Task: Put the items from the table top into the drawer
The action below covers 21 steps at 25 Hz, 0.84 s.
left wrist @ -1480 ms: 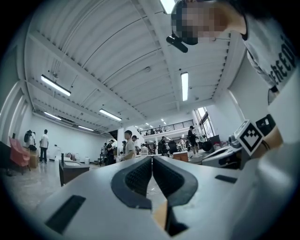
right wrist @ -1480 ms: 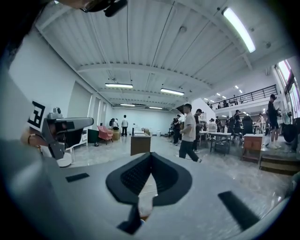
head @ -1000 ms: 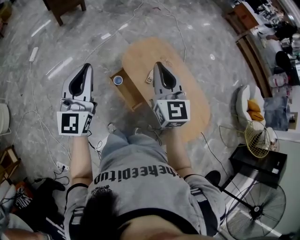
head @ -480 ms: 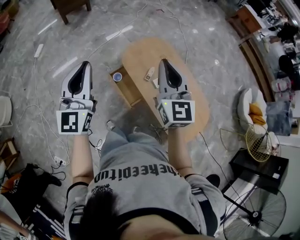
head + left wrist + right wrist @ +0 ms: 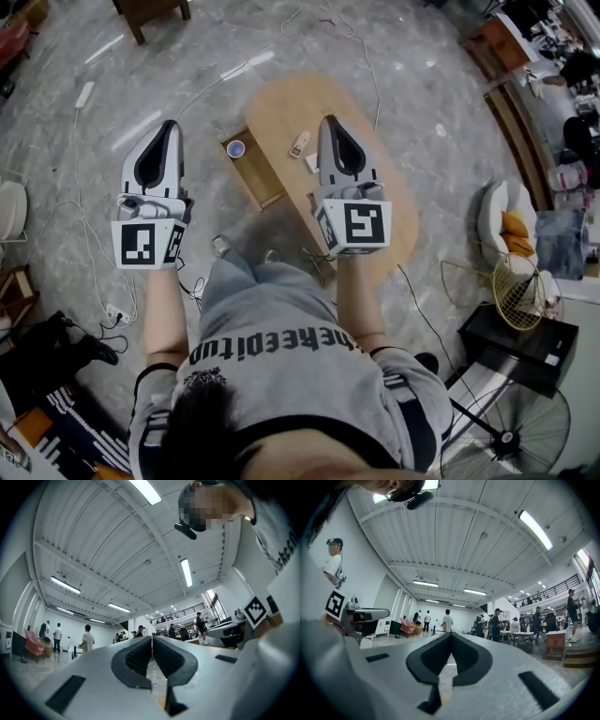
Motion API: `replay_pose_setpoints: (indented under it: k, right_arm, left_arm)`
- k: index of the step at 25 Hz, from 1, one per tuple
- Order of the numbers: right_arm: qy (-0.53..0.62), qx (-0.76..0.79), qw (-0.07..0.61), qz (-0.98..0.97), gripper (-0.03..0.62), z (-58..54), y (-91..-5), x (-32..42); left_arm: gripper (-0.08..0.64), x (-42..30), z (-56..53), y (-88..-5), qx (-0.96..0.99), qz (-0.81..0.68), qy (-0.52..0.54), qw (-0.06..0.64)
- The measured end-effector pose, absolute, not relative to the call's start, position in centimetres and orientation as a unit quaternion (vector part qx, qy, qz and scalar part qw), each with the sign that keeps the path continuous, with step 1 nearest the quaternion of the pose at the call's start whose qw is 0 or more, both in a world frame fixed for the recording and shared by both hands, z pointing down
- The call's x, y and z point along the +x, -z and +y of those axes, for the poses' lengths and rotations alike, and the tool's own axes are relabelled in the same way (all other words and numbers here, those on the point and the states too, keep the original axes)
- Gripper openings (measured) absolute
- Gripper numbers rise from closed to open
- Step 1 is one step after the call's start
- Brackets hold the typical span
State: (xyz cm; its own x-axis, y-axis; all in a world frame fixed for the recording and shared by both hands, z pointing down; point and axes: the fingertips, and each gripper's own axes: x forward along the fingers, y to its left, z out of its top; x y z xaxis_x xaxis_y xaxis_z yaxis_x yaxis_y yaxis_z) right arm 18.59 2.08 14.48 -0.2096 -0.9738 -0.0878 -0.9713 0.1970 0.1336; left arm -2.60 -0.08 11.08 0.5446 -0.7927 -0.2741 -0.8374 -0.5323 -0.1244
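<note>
An oval wooden table (image 5: 281,108) stands below me on the marble floor. Its drawer (image 5: 255,178) is pulled out at the left side, with a small blue-and-white round container (image 5: 235,148) in its far end. A small pale remote-like item (image 5: 299,145) lies on the table top. A second small white item (image 5: 310,162) shows at the edge of my right gripper (image 5: 329,119). That gripper hangs high over the table, shut and empty. My left gripper (image 5: 172,125) is held over the floor left of the drawer, also shut and empty. Both gripper views look out across the hall, with the jaws of the left gripper (image 5: 152,639) and the right gripper (image 5: 451,637) closed on nothing.
Cables run across the floor (image 5: 94,234) around the table, with a power strip (image 5: 84,94) at the far left. At the right stand a cushioned chair (image 5: 497,220), a wire basket (image 5: 514,278), a black box (image 5: 516,337) and a fan (image 5: 511,412). Several people stand far off in the hall.
Both grippers, still shut, have lifted slightly. The right one has shifted a little right over the table, so the small items beside it show more clearly.
</note>
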Motion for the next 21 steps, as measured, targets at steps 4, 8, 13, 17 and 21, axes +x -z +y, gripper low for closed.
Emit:
replay_pose_setpoints:
  k: [4, 8, 13, 17, 21]
  right_arm:
    - [0.083, 0.628, 0.008, -0.773, 0.002, 2.6, -14.6, 19.0]
    - [0.081, 0.628, 0.004, -0.774, 0.000, 3.1, -14.7, 19.4]
    - [0.080, 0.627, -0.001, -0.775, 0.000, 3.4, -14.7, 19.5]
    - [0.081, 0.627, -0.002, -0.775, 0.000, 3.4, -14.7, 19.8]
    - [0.082, 0.627, -0.005, -0.774, 0.002, 3.2, -14.4, 20.1]
  left_arm:
    - [0.011, -2.1, 0.5, -11.1, -0.868, 0.471, -0.096, 0.125]
    - [0.011, -1.6, 1.2, -11.2, -0.867, 0.473, -0.097, 0.126]
    - [0.011, -1.7, 1.3, -11.3, -0.862, 0.483, -0.097, 0.121]
    - [0.011, -1.4, 1.3, -11.2, -0.862, 0.483, -0.099, 0.120]
    - [0.011, -0.8, 1.2, -11.0, -0.864, 0.478, -0.097, 0.124]
